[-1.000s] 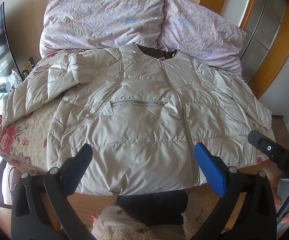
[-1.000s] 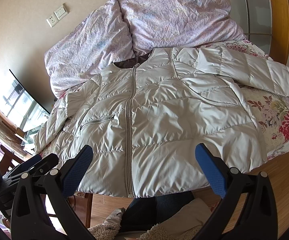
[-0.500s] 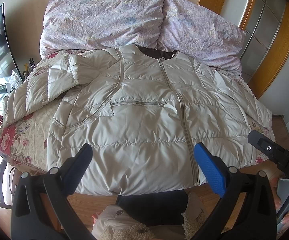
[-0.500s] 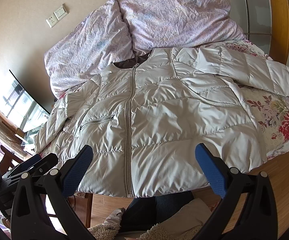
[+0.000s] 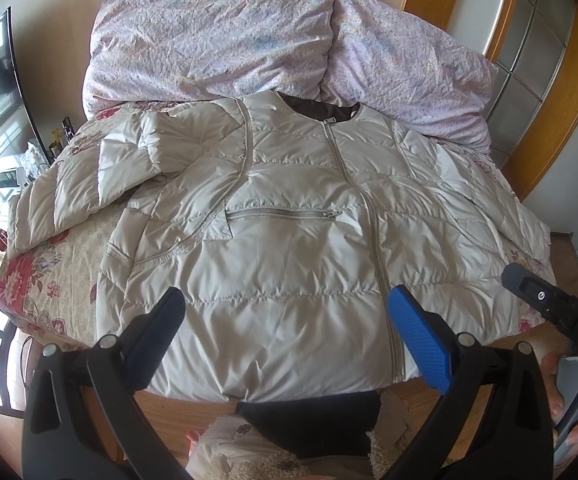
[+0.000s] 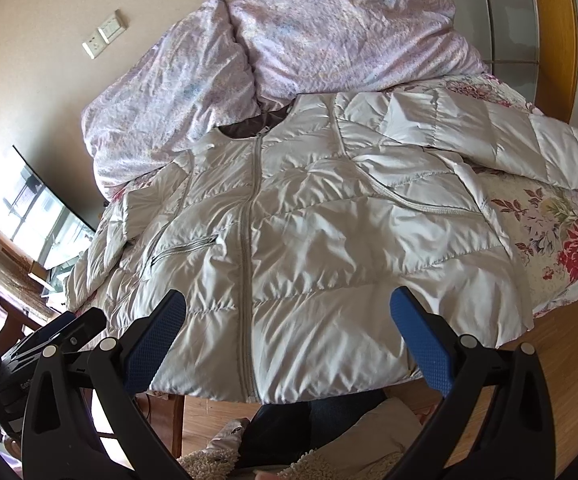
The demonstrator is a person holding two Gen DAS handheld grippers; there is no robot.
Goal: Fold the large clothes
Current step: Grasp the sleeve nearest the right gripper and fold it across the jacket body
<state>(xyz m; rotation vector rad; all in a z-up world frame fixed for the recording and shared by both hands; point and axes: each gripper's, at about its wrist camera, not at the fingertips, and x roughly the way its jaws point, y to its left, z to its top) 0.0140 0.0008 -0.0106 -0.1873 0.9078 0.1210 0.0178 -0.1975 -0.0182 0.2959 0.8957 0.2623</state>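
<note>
Overhanging bed (image 5: 45, 280) edge, jacket (image 5: 289, 248) hem hides mattress front.

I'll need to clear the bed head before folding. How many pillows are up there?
2: one pillow left, one pillow right, behind the jacket collar. More could be hidden beneath.
</note>
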